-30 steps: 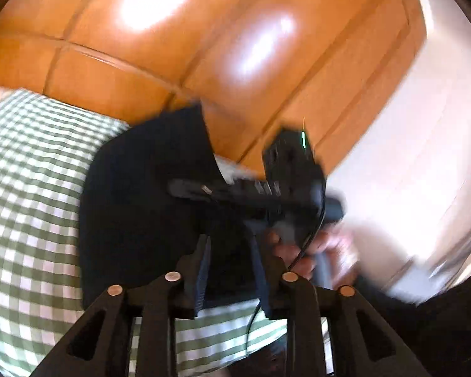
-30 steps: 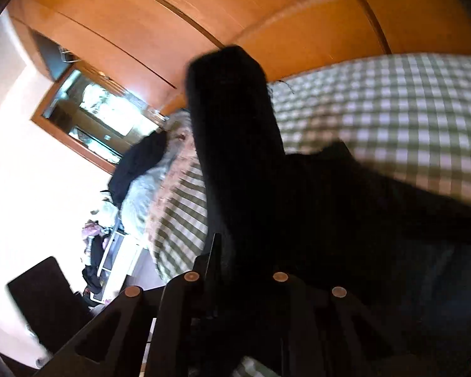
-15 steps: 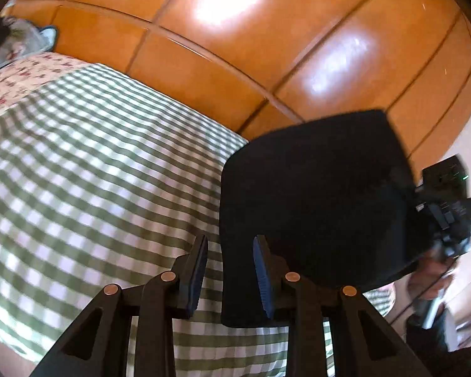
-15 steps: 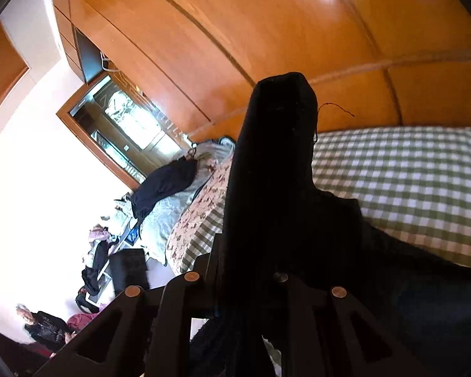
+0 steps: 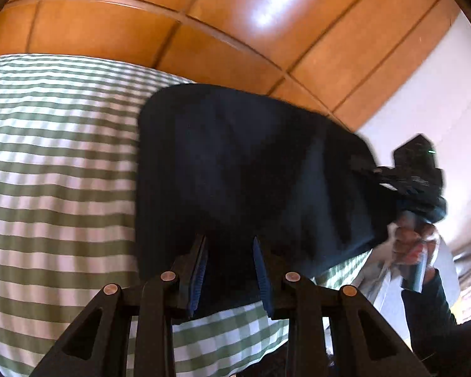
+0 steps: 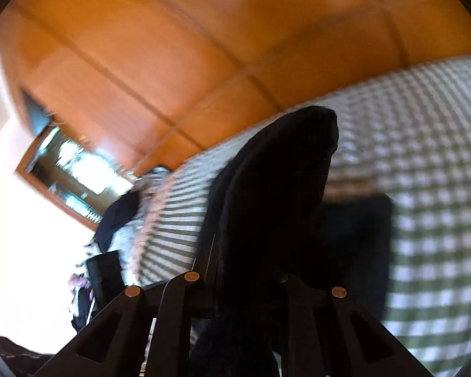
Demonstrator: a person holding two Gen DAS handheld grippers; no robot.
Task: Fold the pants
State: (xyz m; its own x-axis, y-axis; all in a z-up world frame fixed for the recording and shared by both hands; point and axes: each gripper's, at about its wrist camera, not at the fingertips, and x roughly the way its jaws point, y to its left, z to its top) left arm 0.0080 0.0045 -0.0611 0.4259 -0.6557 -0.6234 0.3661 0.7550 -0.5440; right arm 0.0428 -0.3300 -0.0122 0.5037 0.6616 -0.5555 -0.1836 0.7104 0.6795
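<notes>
The dark navy pants (image 5: 251,172) hang lifted above the green-and-white checked bed (image 5: 56,172). My left gripper (image 5: 229,264) is open, its blue-padded fingers (image 5: 199,270) apart just in front of the cloth's lower edge, holding nothing. My right gripper (image 6: 245,270) is shut on a bunched fold of the pants (image 6: 276,188), which drapes over the jaws and hides the fingertips. It also shows in the left wrist view (image 5: 414,182), holding the cloth's right end up.
Orange wooden wall panels (image 5: 204,31) rise behind the bed. A white wall (image 5: 439,100) is at right. In the right wrist view a framed window (image 6: 72,169), piled clothes (image 6: 122,220) and a dark chair (image 6: 103,276) lie at left.
My left gripper has moved right and closer, so the pants now hang right in front of its open fingers. My right gripper has swung, still holding the cloth raised.
</notes>
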